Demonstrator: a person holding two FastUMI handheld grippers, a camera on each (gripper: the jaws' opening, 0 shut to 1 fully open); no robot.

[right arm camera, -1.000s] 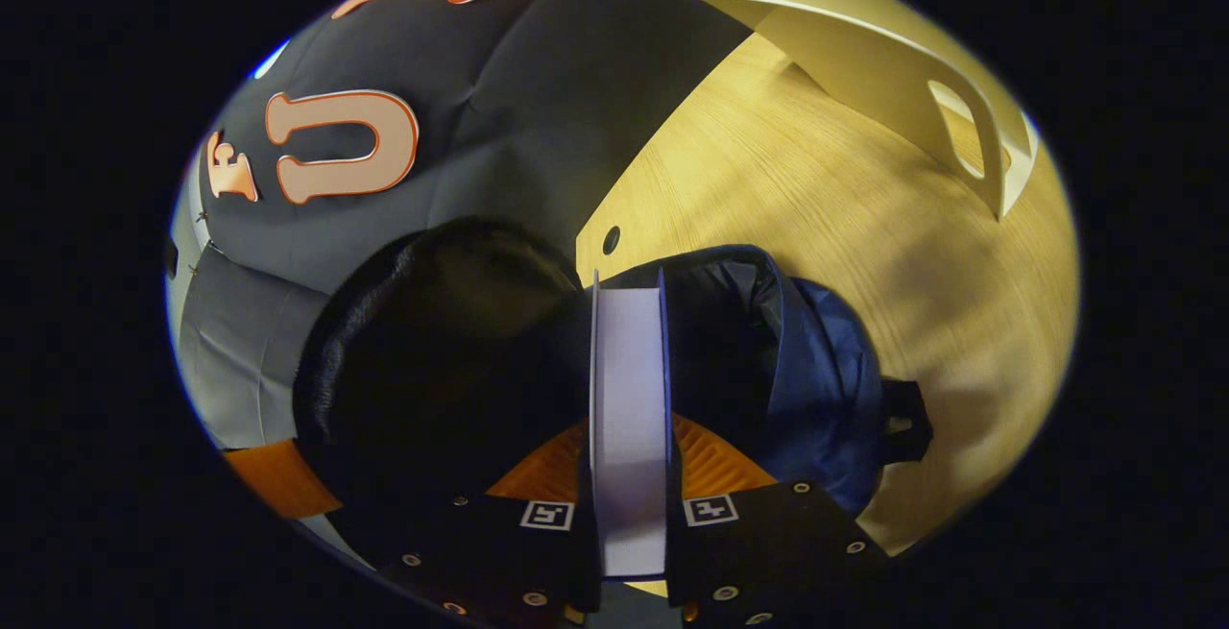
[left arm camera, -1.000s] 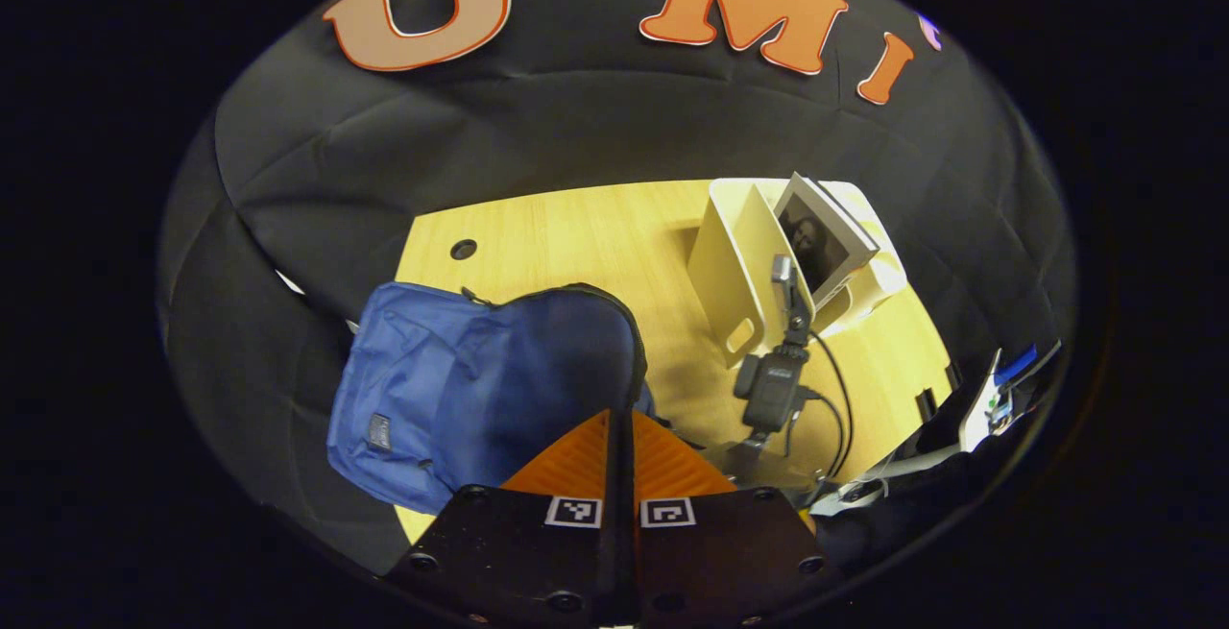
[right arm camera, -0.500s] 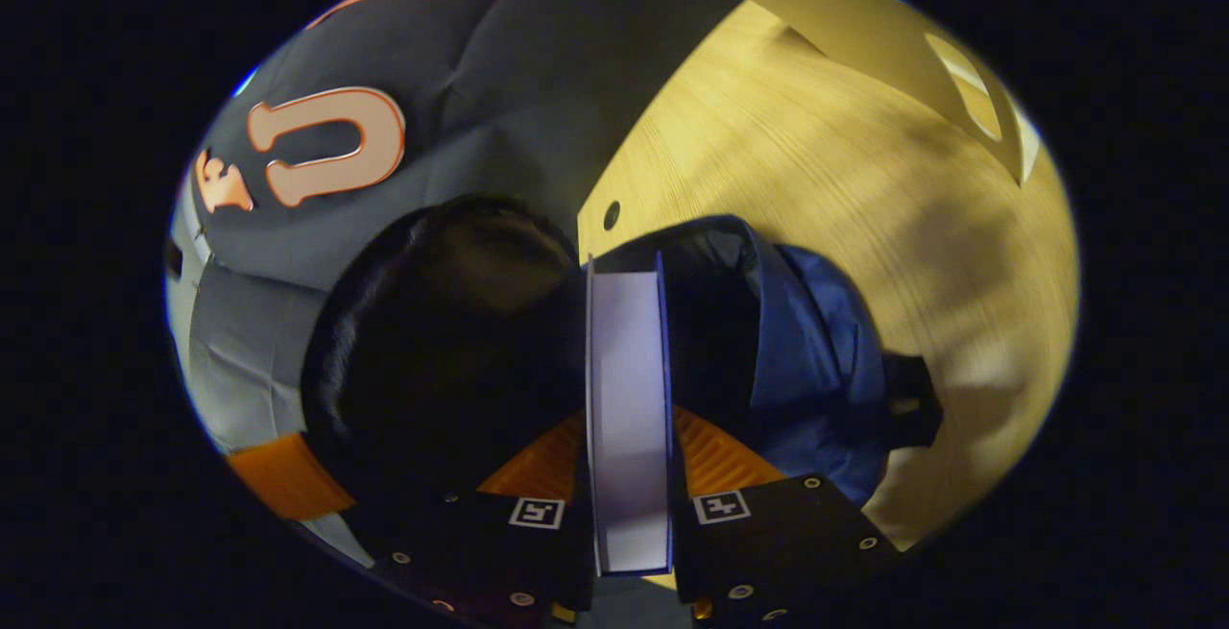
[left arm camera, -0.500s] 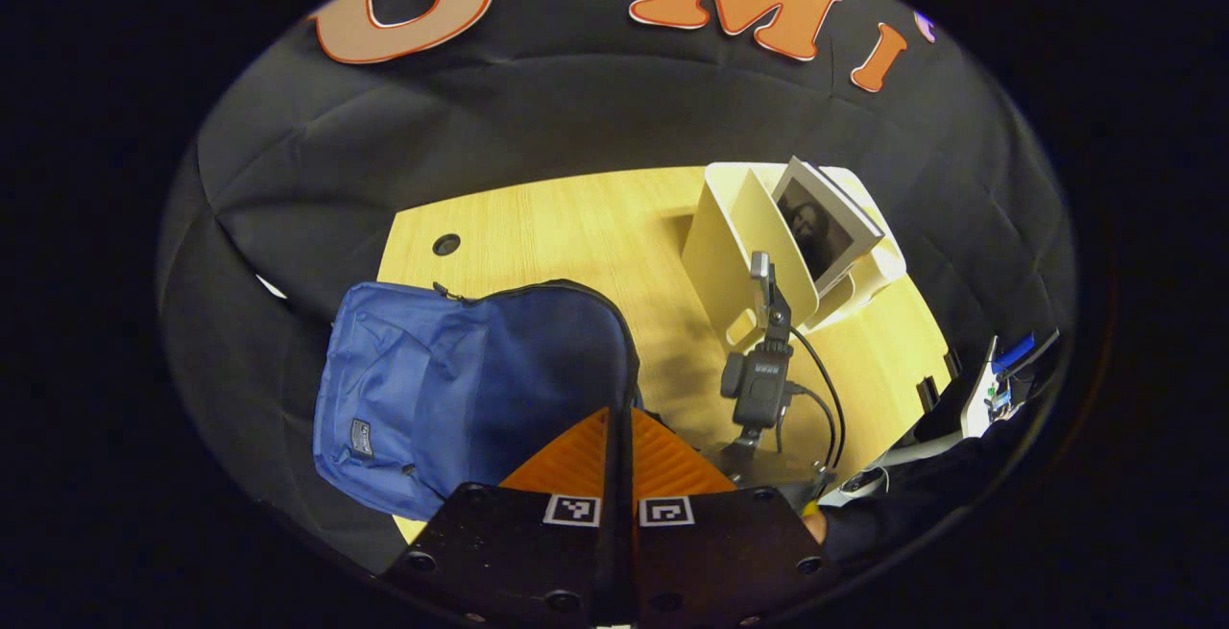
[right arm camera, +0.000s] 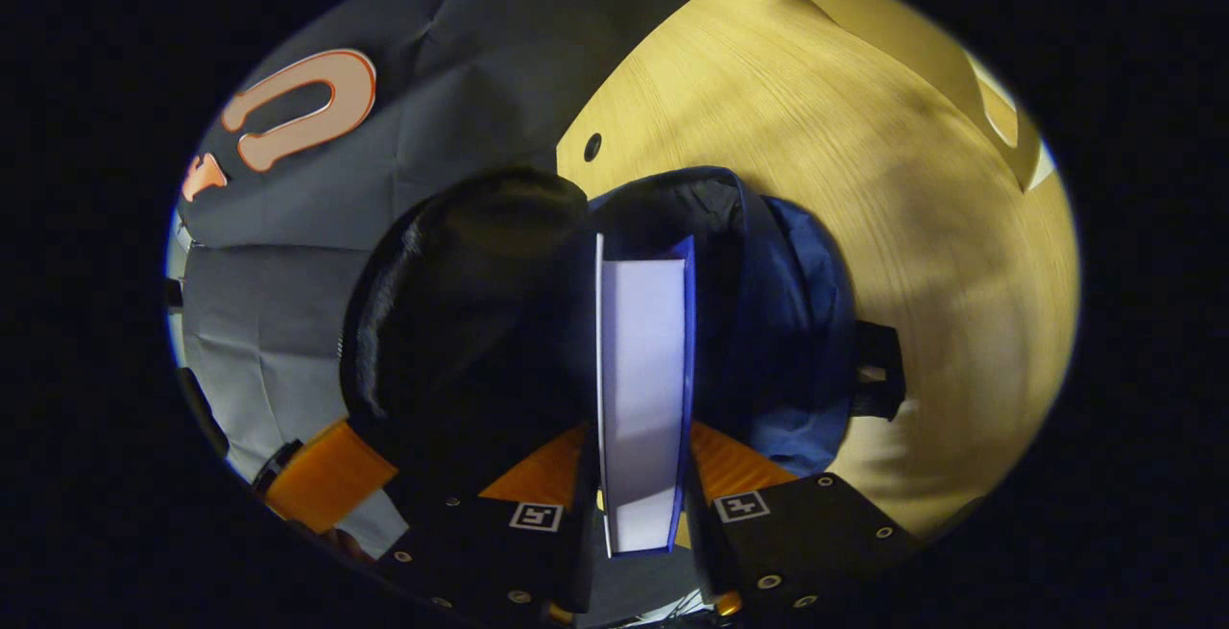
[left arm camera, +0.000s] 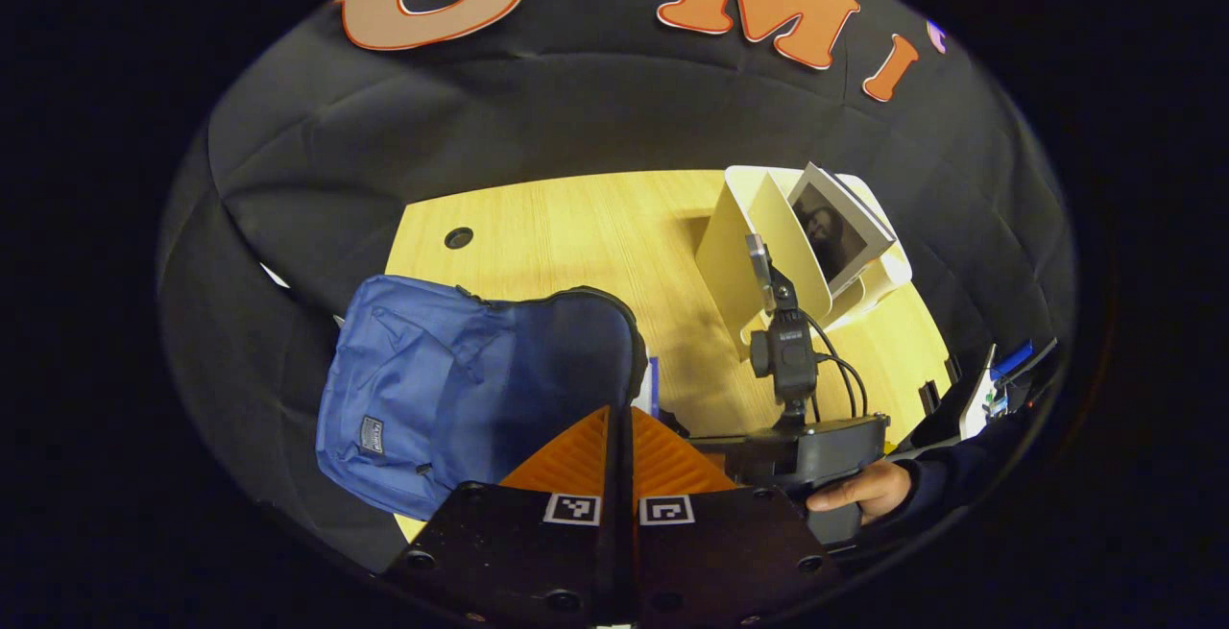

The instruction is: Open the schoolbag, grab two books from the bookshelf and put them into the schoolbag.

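Note:
The blue schoolbag (left arm camera: pixel 451 389) lies on the wooden table (left arm camera: pixel 576 235), its dark flap (left arm camera: pixel 576 350) standing up. My left gripper (left arm camera: pixel 619 418) is shut on that flap's edge. My right gripper (right arm camera: pixel 641 432) is shut on a thick book (right arm camera: pixel 641 360) with blue covers, page edge toward the camera, its far end over the bag's dark open mouth (right arm camera: pixel 710 216). The raised flap (right arm camera: pixel 461 312) stands left of the book. A cream bookshelf (left arm camera: pixel 768 245) at the back right holds a book with a portrait cover (left arm camera: pixel 837 230). A hand (left arm camera: pixel 859 490) holds the right gripper's handle.
The right gripper's camera mount (left arm camera: pixel 787 360) with cables rises between the bag and the shelf. A round cable hole (left arm camera: pixel 458 237) sits at the table's far left. The bookshelf's side wall (right arm camera: pixel 999 110) is at the upper right. Small clutter (left arm camera: pixel 999 389) lies past the table's right edge.
The right gripper has carried the book closer over the bag's mouth, and the shelf has slid toward the edge of its view. The holding hand has come into the left gripper view. The flap stays held.

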